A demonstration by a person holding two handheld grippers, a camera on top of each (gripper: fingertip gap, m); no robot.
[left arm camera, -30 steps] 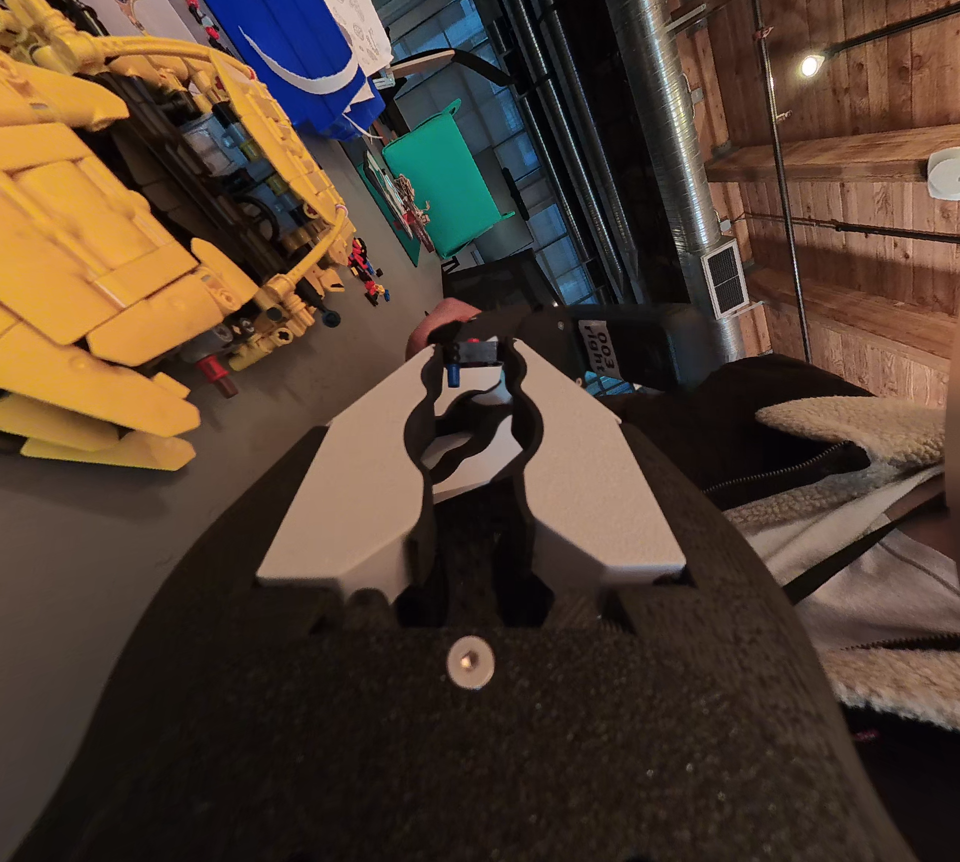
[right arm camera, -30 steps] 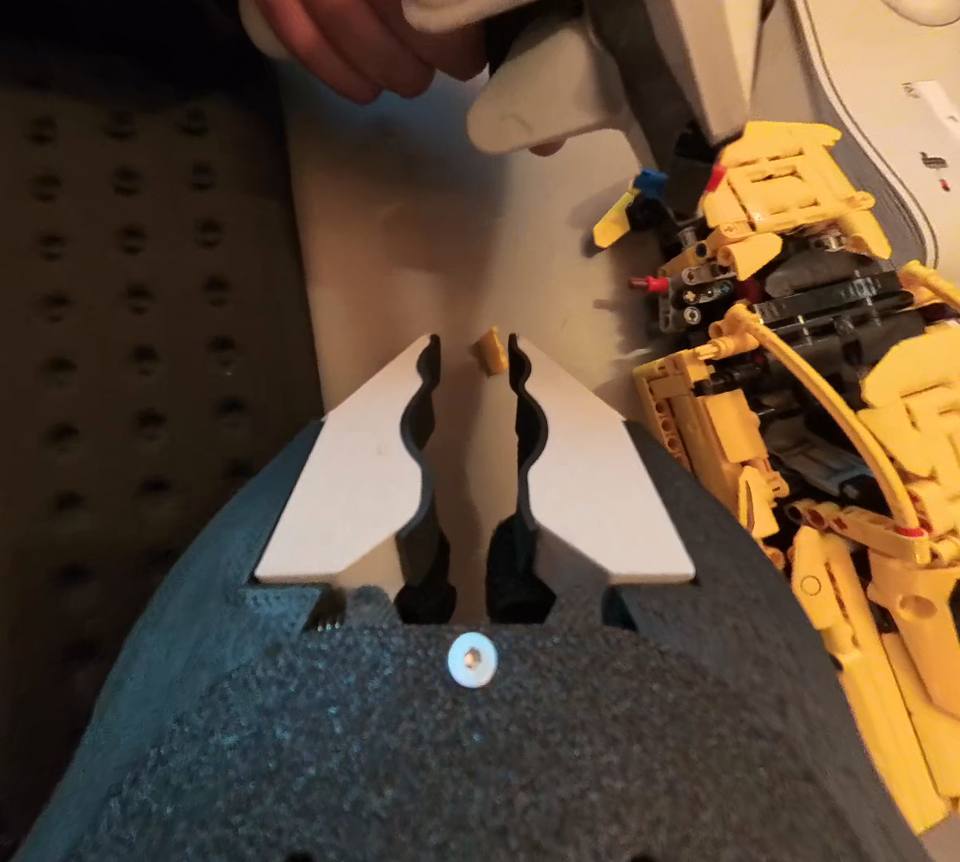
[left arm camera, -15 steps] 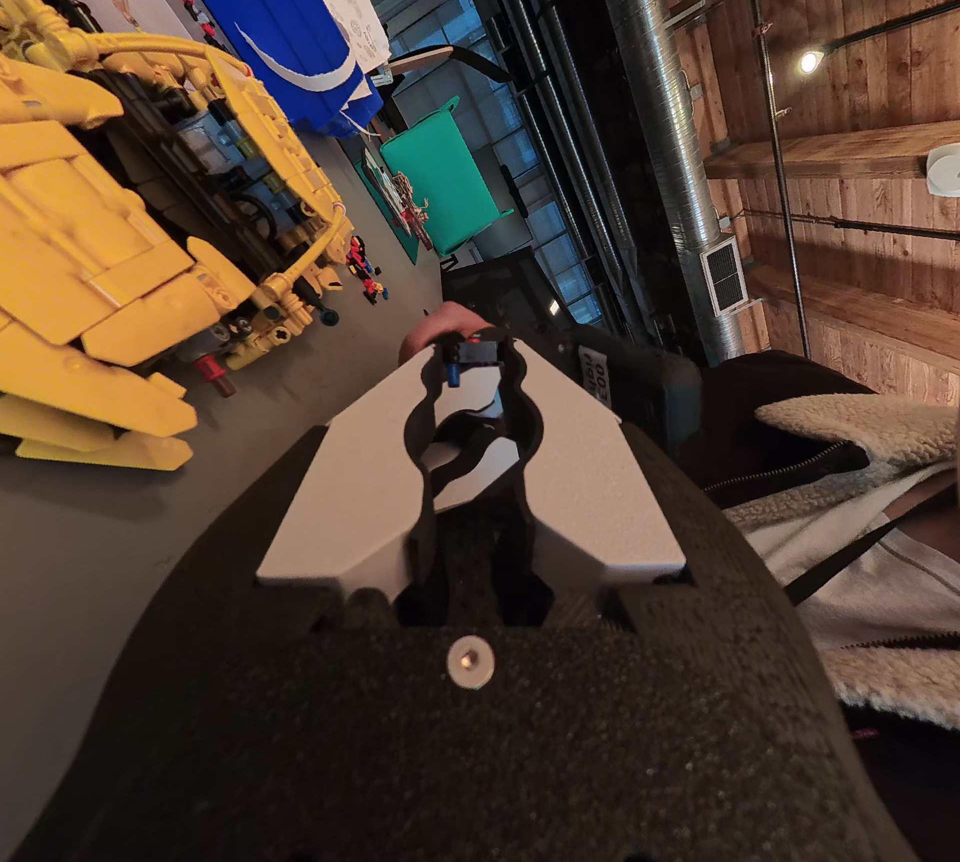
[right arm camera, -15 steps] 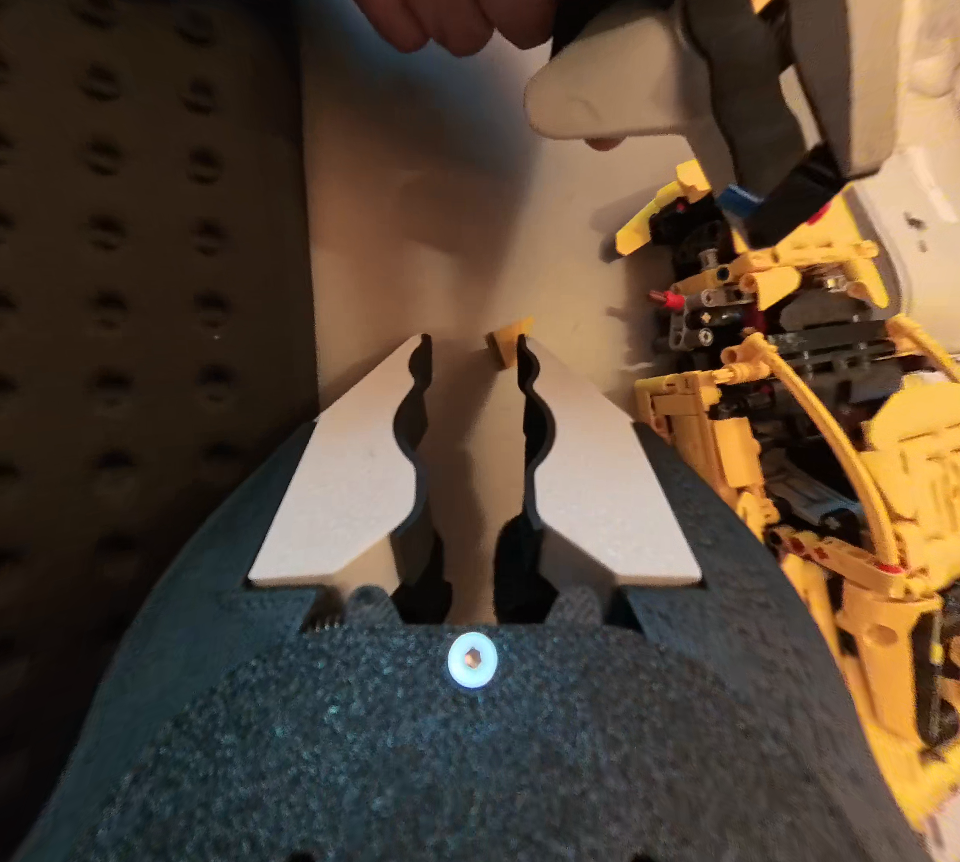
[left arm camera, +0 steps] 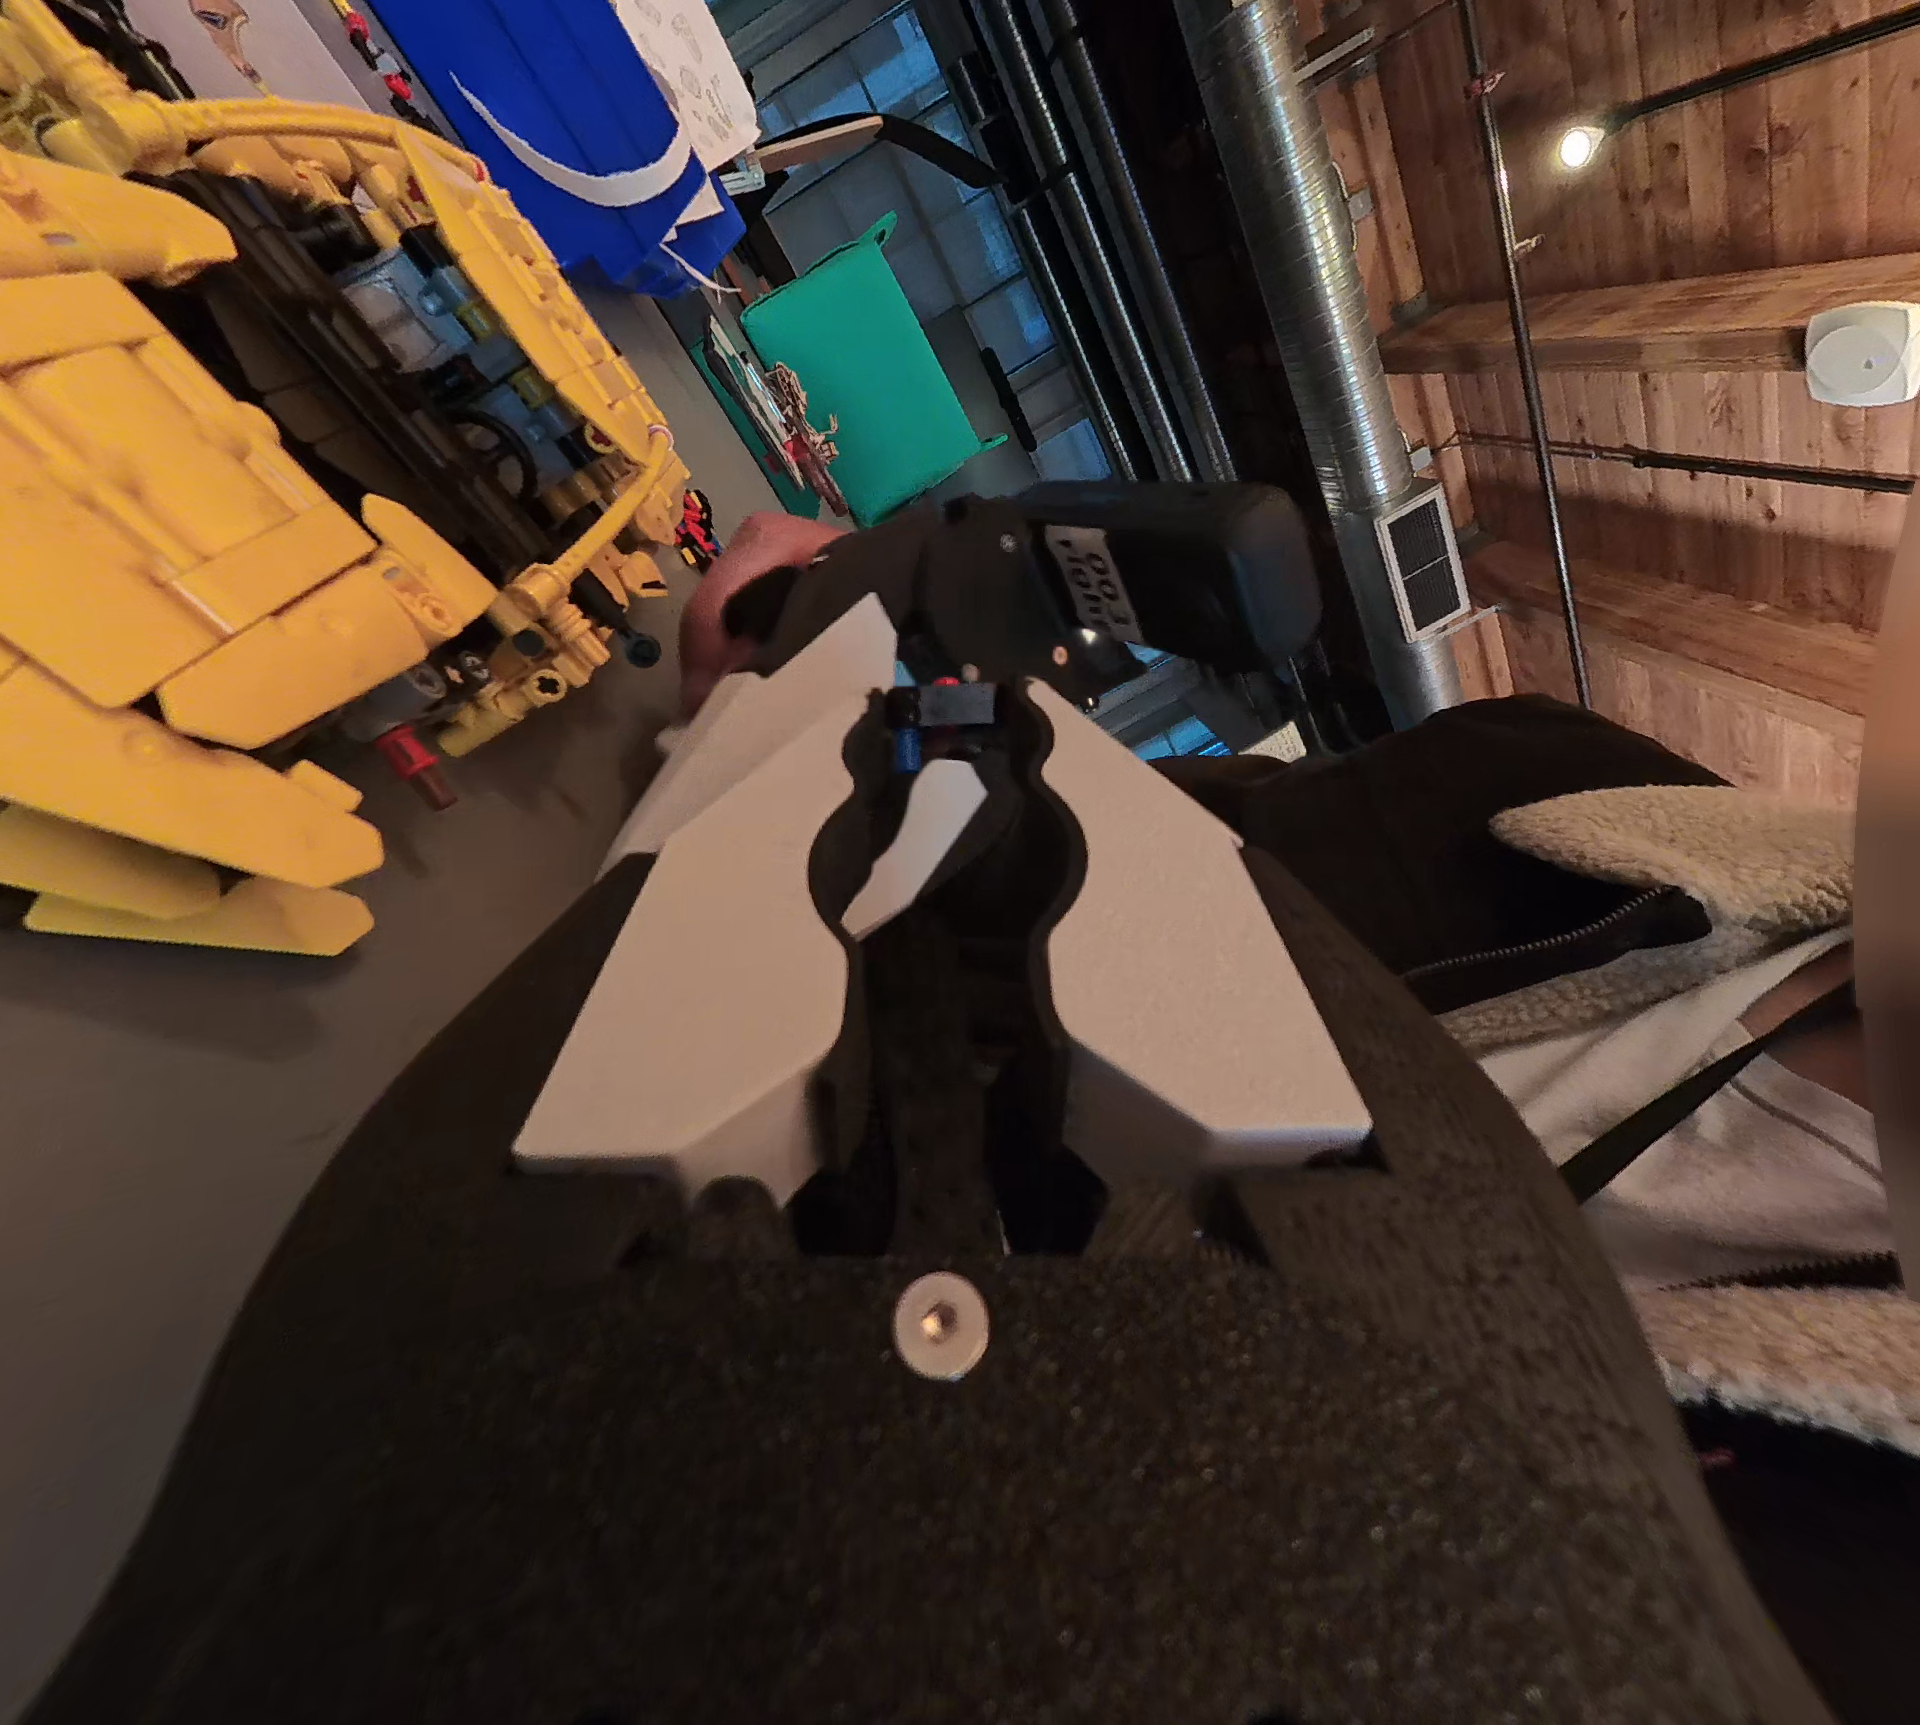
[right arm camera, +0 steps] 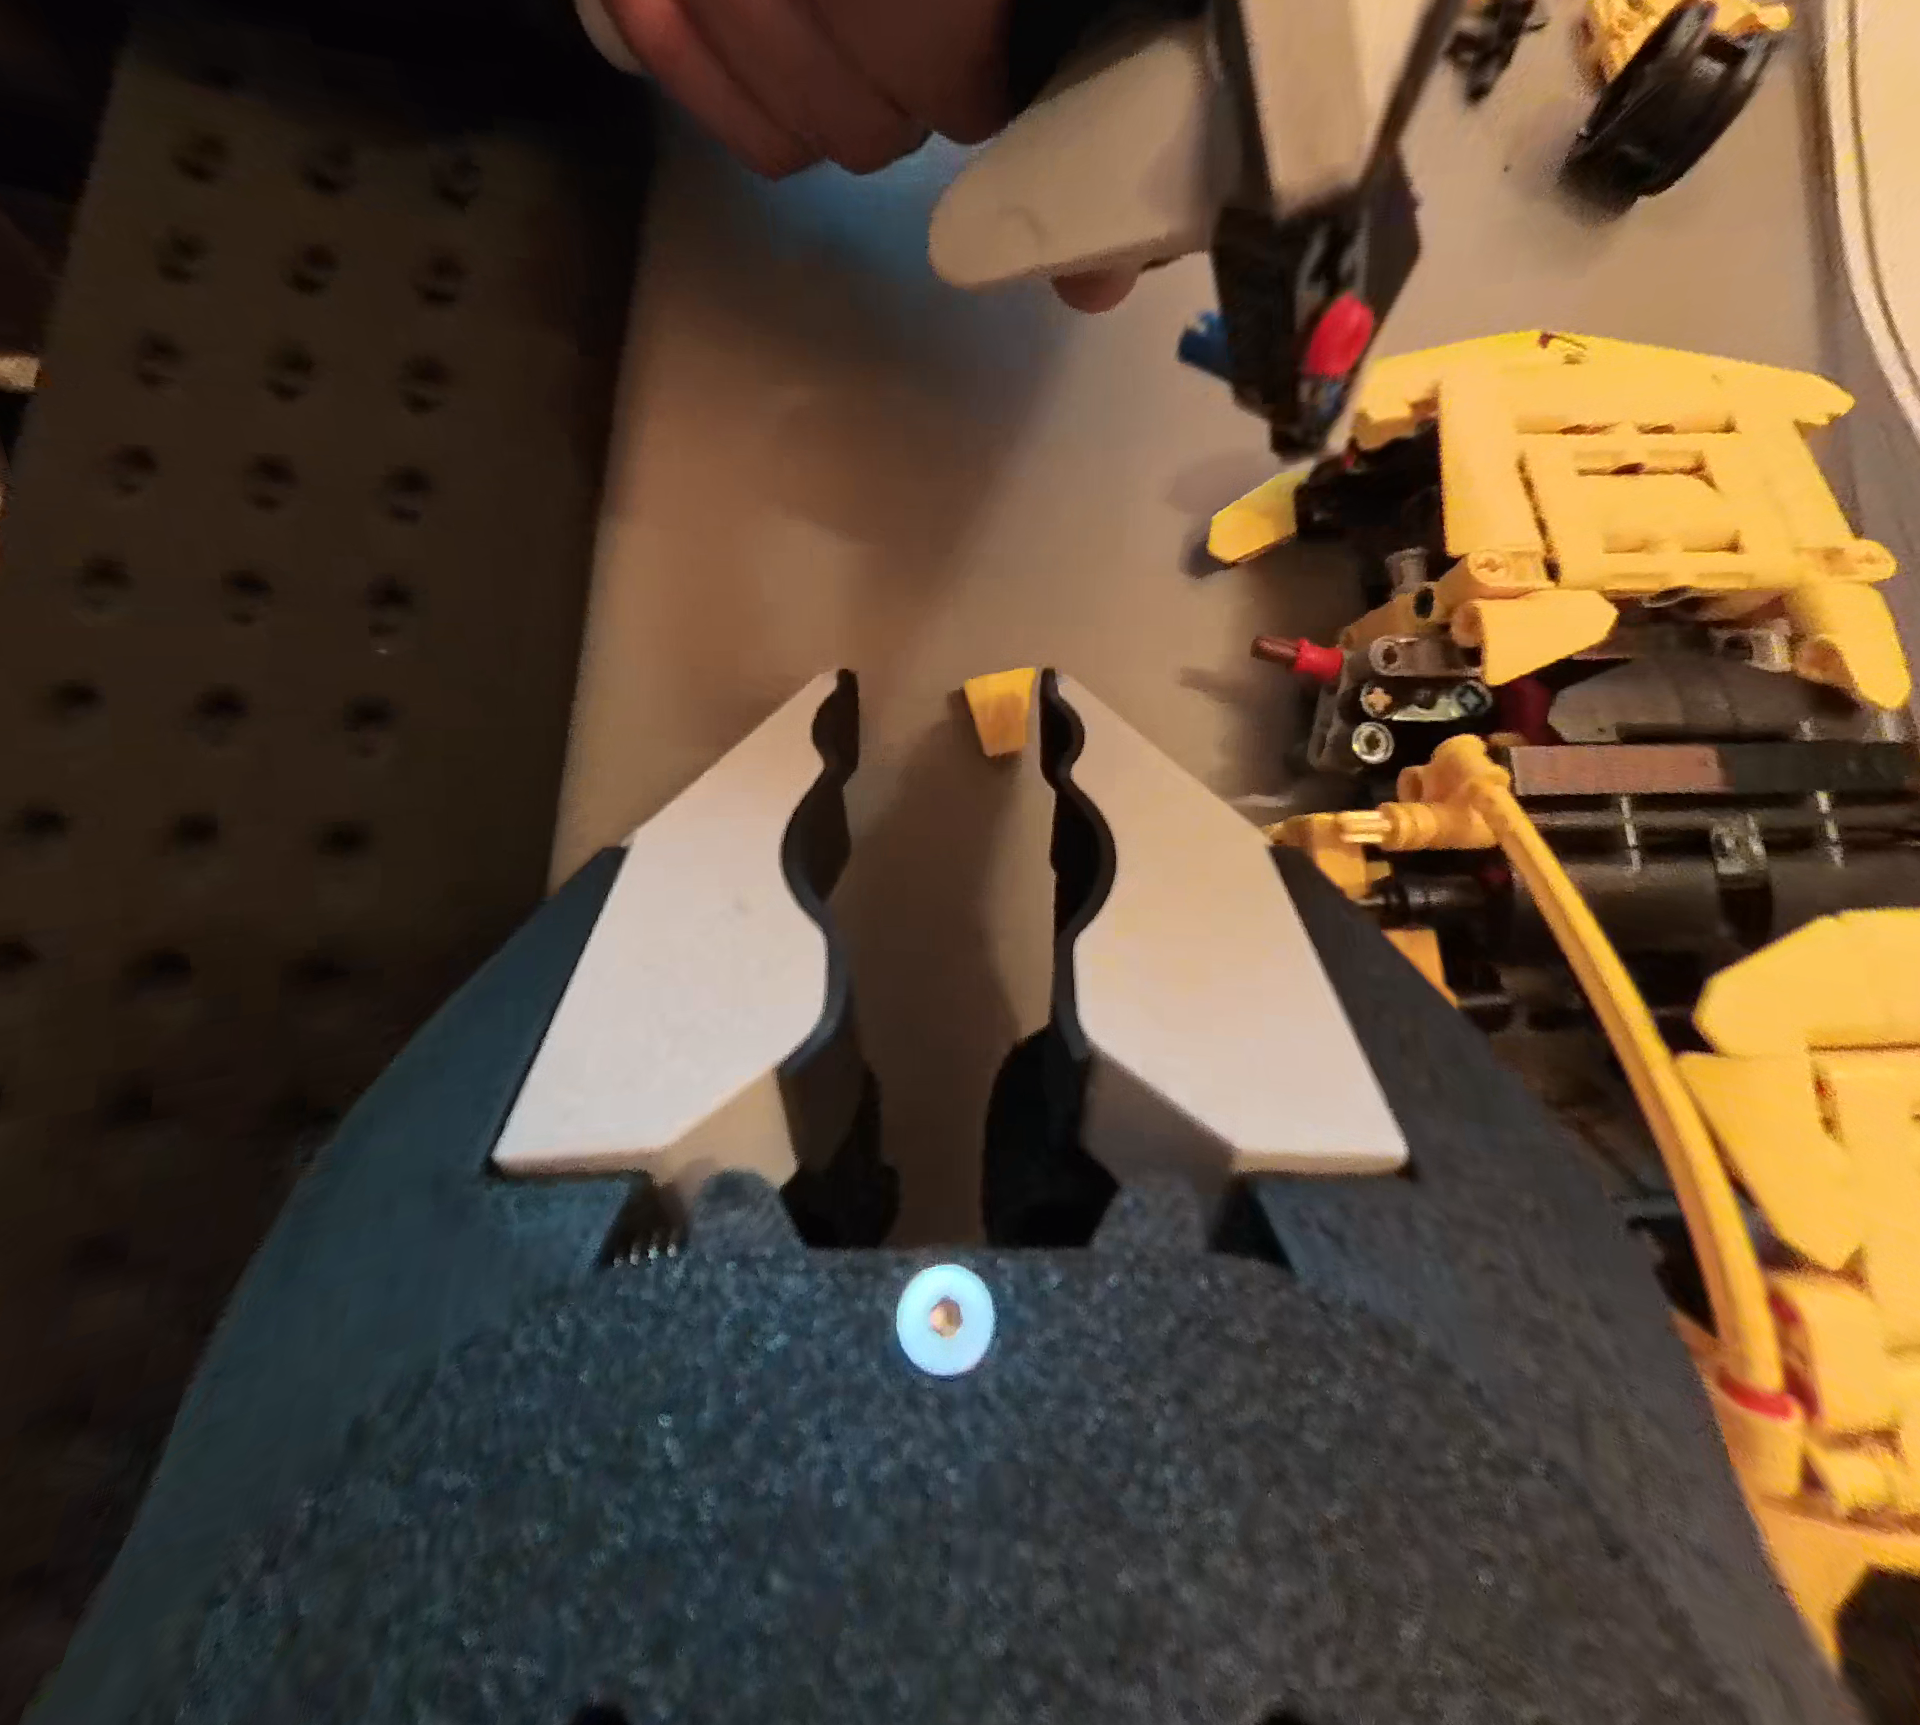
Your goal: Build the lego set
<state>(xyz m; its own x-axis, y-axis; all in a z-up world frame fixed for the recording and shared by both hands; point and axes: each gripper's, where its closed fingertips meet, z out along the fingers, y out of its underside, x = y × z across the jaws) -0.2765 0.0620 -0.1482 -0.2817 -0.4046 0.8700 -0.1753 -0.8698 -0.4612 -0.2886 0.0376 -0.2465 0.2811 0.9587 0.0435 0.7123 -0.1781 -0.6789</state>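
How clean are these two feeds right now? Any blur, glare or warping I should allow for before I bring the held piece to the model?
Left wrist view: wide-angle warp tilts the room, the ceiling lamp flares, the held black piece is sharp, and the yellow model is slightly soft. Right wrist view: dim warm light, the hand and left gripper are motion-blurred, and the small yellow piece is fairly sharp.

1. Left wrist view: rolled sideways, close above the grey table, looking along the left gripper toward the ceiling pipes and the wooden wall.
2. Right wrist view: looking steeply down along the right gripper at the table, quite near to it.
3. Shared by both views: the yellow lego model, the table, and each view's opposite gripper just ahead.
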